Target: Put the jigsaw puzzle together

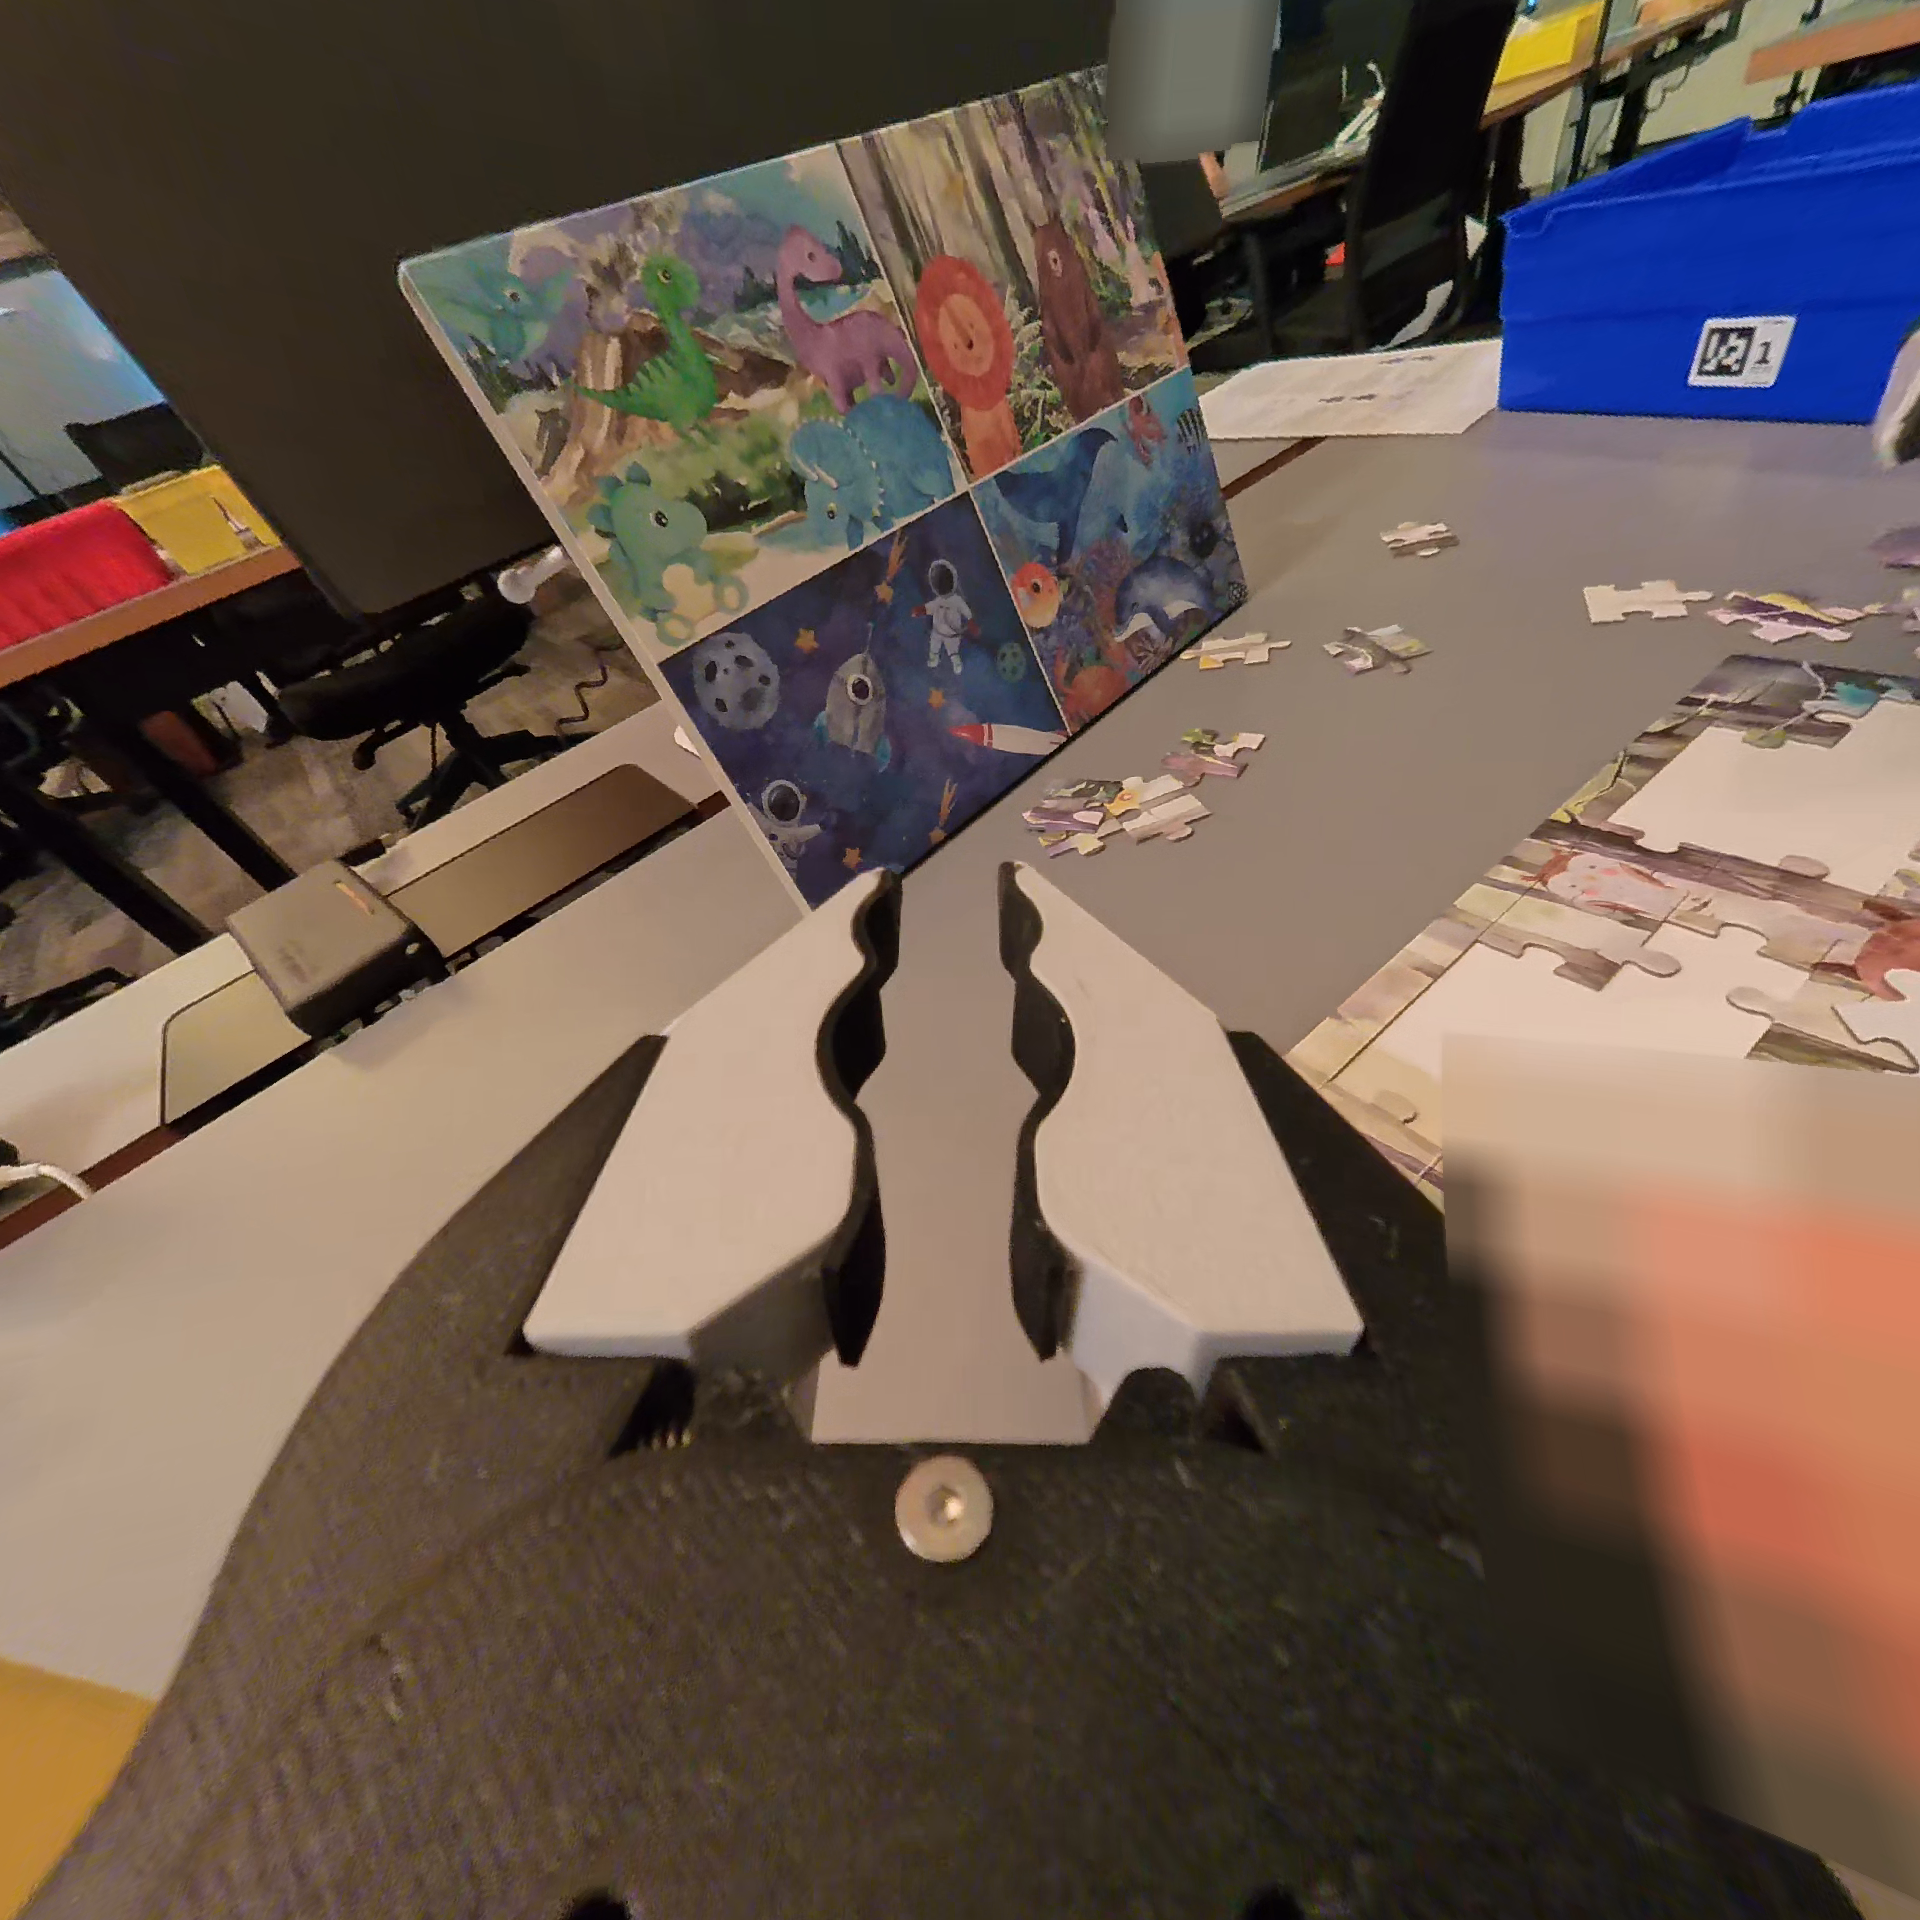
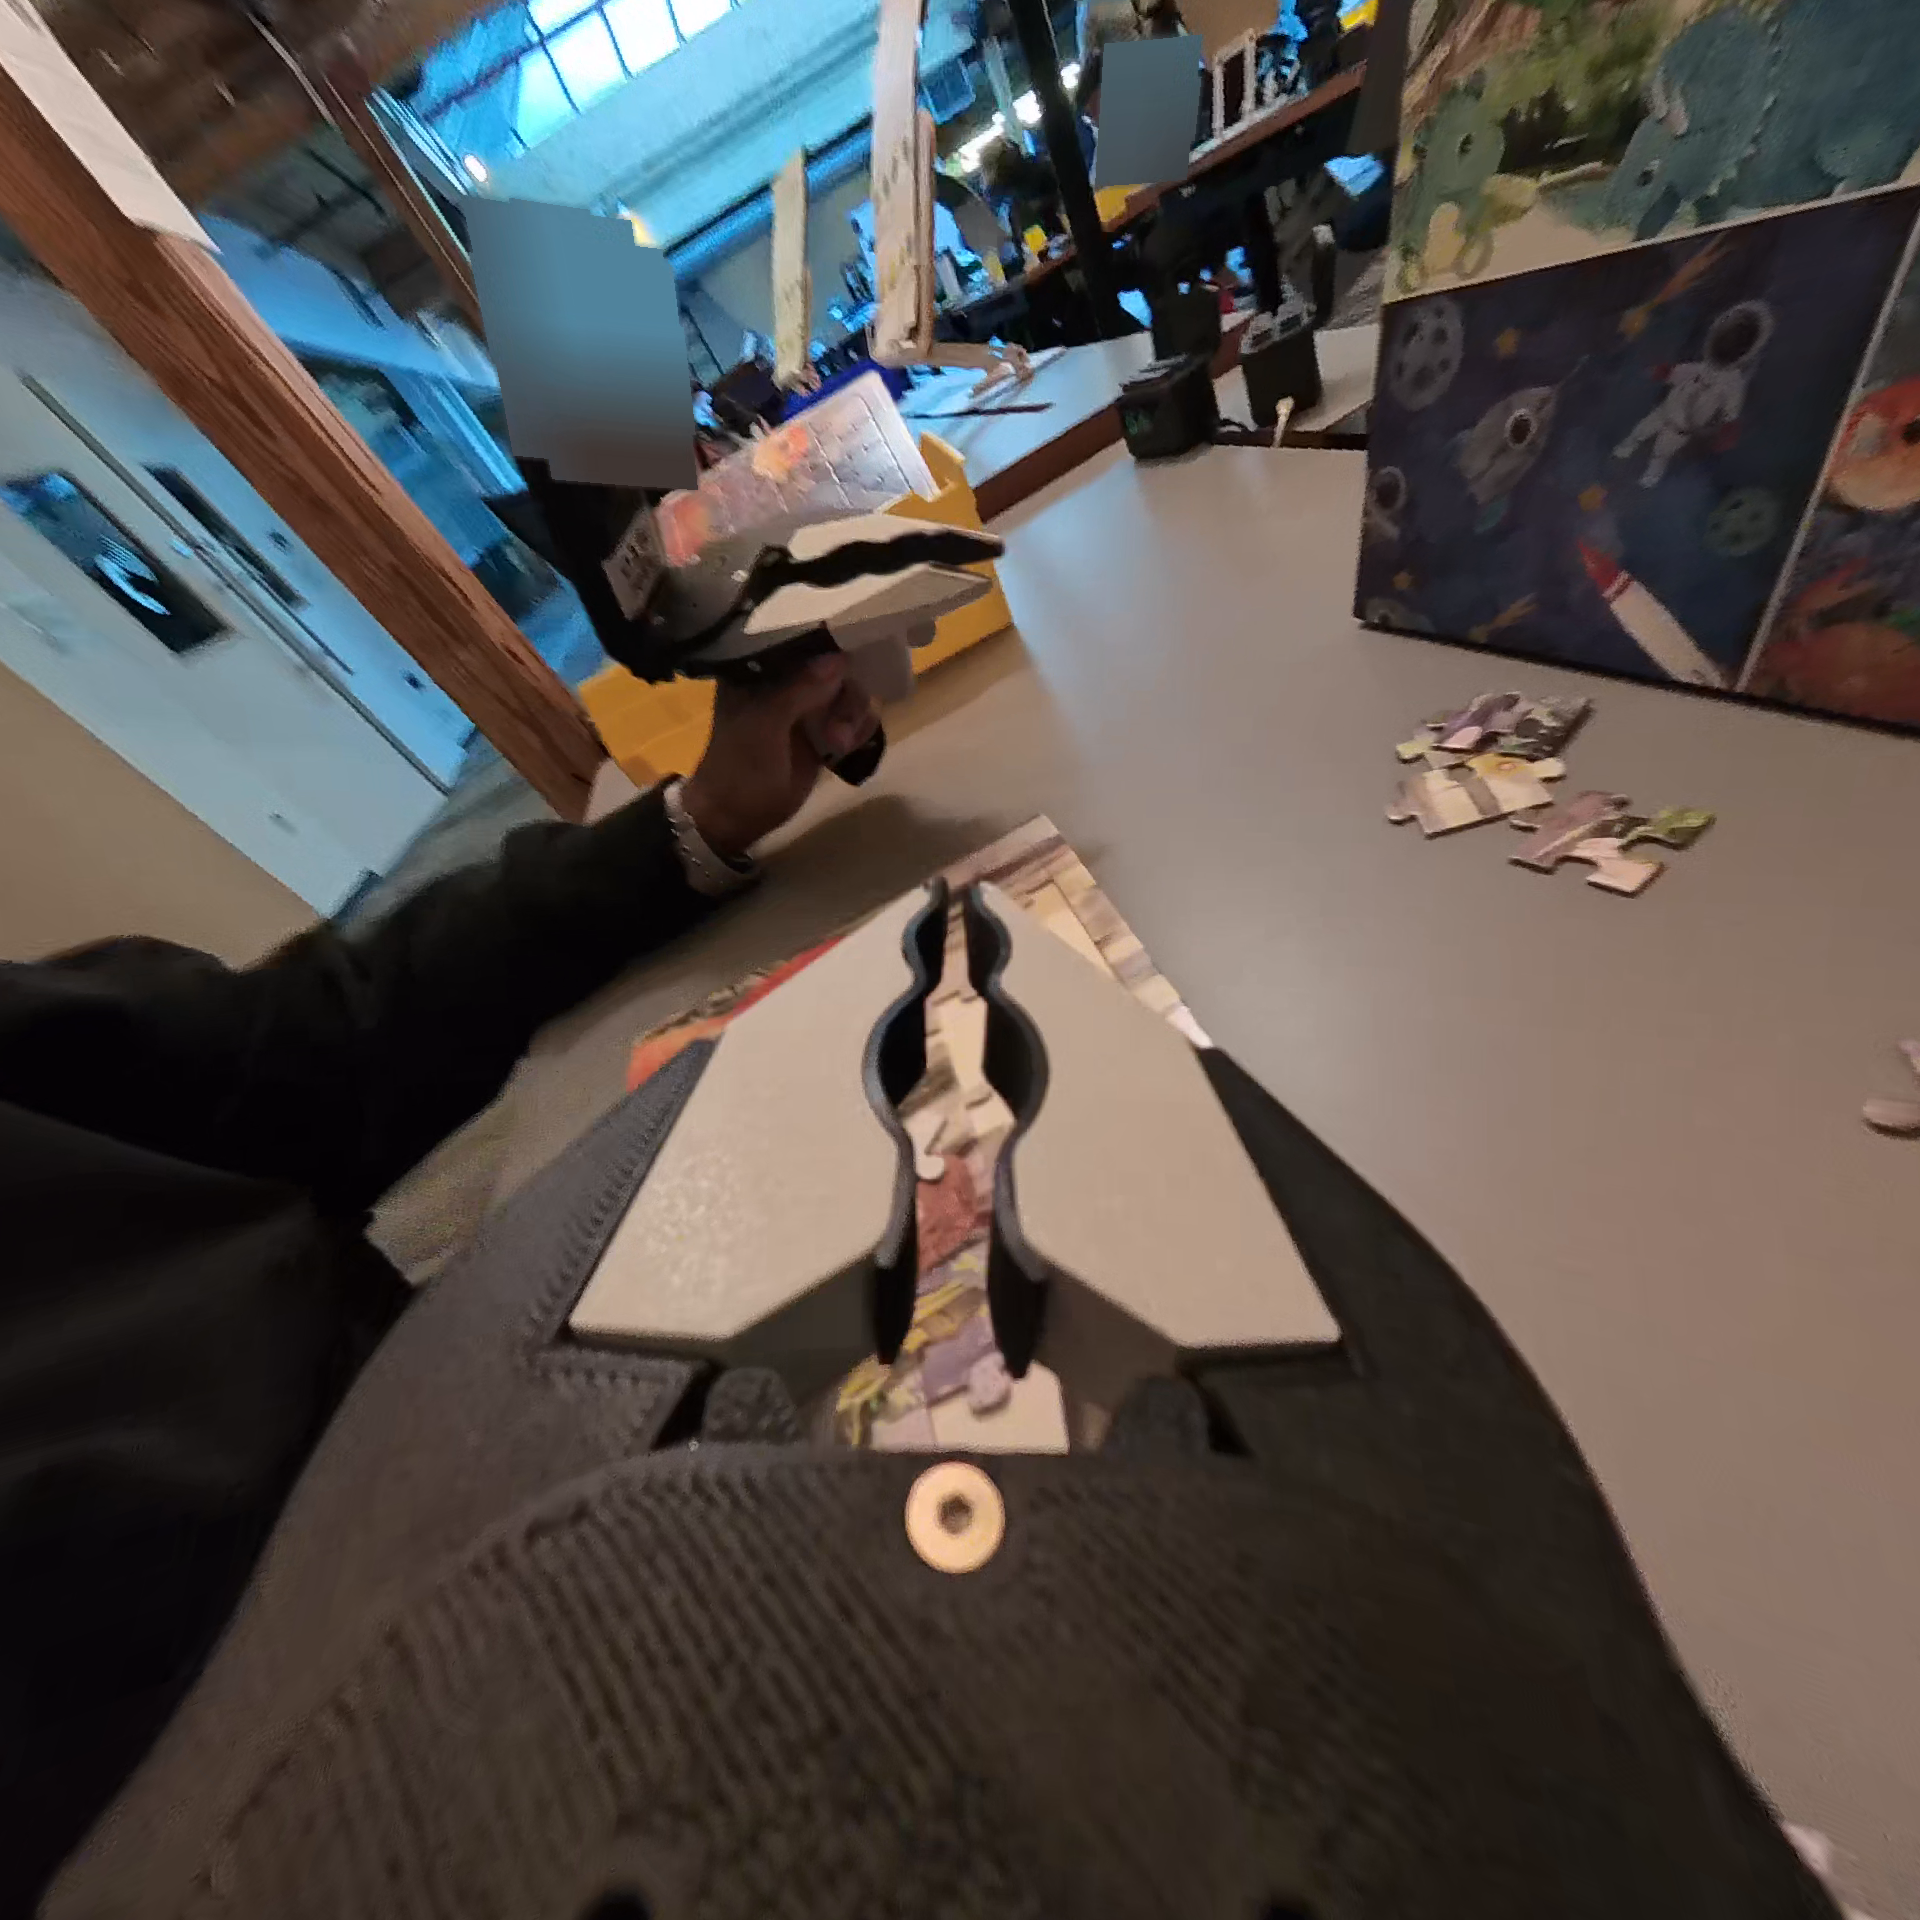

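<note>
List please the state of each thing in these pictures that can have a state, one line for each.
left gripper: open, holding nothing, above the table.
right gripper: nearly shut, nothing visibly held, over the puzzle.
jigsaw puzzle: partly assembled, white gaps remaining.
loose pieces: scattered on the table, unplaced.
picture box: standing, leaning back.
blue bin: contents not visible.
</note>
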The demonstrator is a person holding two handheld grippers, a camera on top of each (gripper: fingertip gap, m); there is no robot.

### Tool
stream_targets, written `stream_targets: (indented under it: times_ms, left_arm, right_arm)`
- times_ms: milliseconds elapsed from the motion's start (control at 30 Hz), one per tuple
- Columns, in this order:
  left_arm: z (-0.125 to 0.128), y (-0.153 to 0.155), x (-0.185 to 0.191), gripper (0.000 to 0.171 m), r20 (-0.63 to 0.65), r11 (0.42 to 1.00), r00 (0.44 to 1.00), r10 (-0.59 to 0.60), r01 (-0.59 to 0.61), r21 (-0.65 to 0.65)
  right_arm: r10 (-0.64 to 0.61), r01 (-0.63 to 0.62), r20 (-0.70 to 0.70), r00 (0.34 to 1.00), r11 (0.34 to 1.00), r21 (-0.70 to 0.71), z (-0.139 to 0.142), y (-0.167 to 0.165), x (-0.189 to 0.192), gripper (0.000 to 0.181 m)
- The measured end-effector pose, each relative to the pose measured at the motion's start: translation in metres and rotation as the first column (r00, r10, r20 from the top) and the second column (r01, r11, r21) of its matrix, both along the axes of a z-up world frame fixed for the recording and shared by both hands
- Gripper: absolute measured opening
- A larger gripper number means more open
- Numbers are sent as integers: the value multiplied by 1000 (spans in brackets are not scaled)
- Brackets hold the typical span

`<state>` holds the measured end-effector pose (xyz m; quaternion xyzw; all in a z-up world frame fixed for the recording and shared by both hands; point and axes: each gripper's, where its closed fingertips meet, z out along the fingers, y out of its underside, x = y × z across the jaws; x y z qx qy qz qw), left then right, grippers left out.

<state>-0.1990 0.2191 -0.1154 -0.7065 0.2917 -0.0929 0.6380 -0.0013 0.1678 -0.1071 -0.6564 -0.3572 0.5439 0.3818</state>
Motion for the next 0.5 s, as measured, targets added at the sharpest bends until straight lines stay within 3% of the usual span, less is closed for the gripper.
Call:
stream_targets:
  times_ms: [300, 500]
  left_arm:
    - [-5, -5, 23, 19, -8, 995, 995, -95, 95, -32]
    - [-4, -10, 33, 21, -6, 990, 991, -135, 134, -34]
  right_arm:
    - [14, -57, 195, 981, 974, 218, -22, -17, -20, 9]
    - [-71, 5, 195, 978, 947, 322, -22, -6, -17, 7]
